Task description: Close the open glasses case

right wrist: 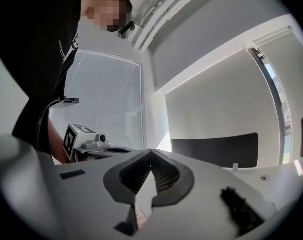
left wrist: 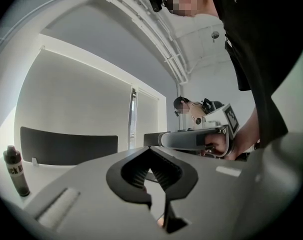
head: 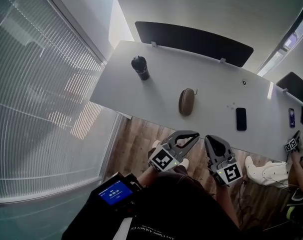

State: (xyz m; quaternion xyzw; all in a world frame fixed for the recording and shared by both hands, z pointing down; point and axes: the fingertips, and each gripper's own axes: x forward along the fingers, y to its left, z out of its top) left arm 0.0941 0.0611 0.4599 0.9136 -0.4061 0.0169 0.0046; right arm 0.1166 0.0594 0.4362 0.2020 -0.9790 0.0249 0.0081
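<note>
two tools closed and empty, left tool (head: pixel 193 134), right tool (head: pixel 212 139); brown oval glasses case (head: pixel 186 102) flat on desk (head: pixel 141 96), seemingly shut

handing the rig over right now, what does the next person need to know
Left gripper: shut, empty, held over the floor short of the table.
Right gripper: shut, empty, beside it.
Glasses case: brown, on the table ahead of both grippers, untouched; the head view does not show whether its lid is up.
Done: nothing visible yet.
Left: reach the case, check the lid, close it.
</note>
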